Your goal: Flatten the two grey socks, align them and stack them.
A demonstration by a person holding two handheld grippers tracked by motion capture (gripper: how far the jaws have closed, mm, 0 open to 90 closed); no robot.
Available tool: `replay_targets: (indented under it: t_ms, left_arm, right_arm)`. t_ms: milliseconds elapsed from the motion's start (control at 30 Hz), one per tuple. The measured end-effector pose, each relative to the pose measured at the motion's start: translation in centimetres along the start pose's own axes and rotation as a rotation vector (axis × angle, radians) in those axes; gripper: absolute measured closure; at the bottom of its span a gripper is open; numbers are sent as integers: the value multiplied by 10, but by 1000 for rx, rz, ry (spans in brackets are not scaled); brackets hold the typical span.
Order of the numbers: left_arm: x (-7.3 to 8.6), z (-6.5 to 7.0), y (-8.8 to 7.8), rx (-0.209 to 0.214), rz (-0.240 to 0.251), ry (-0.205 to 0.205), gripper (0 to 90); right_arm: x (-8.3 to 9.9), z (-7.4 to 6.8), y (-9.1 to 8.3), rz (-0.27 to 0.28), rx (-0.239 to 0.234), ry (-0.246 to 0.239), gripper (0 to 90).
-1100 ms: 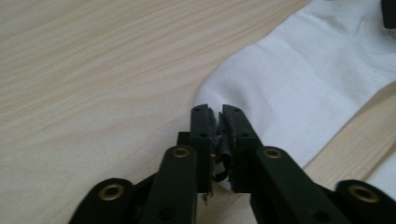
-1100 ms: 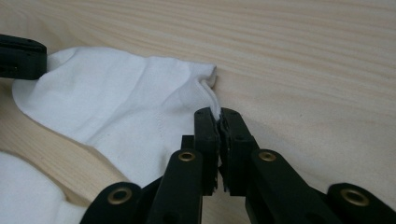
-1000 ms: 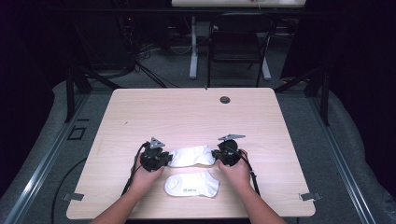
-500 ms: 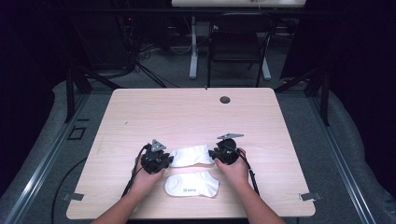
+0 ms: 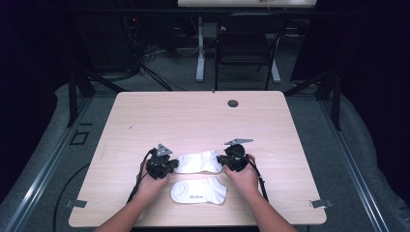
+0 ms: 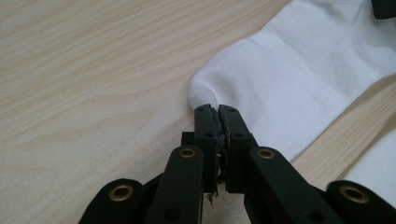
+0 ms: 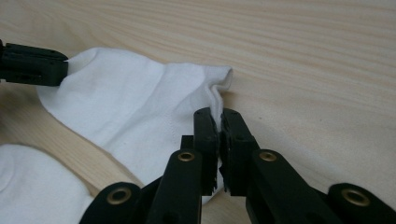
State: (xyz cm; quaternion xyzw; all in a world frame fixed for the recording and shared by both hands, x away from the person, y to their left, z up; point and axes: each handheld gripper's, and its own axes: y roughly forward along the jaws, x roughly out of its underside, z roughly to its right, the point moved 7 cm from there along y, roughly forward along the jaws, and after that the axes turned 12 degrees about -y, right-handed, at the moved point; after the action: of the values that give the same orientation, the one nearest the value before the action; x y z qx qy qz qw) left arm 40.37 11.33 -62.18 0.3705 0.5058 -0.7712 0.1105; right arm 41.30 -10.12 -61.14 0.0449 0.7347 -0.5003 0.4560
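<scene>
Left hand-held gripper [image 5: 170,164] and right hand-held gripper [image 5: 223,161], jaws just closing, pinched on opposite ends of far white cotton ankle sock [image 5: 197,161]. Probably for lifting it taut. Second white sock [image 5: 198,191] flat on pale wooden worktop [image 5: 193,116], at six o'clock.

Black tongs [image 6: 217,109], brass-coloured rivets, grey three-cornered top plates, trailing black cables

The near sock [image 5: 198,191] bears a small grey mark — too blurred to read.
</scene>
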Motion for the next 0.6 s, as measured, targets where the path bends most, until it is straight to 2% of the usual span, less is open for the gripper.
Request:
replay_targets:
  t_ms: [367,600]
  left_arm:
    - [-12,3,-19,26,32,-1,870]
    - [-12,2,-30,46,28,-4,869]
  right_arm:
    - [-7,-9,-16,34,-18,-9,864]
    - [-10,-13,-26,47,-33,-7,863]
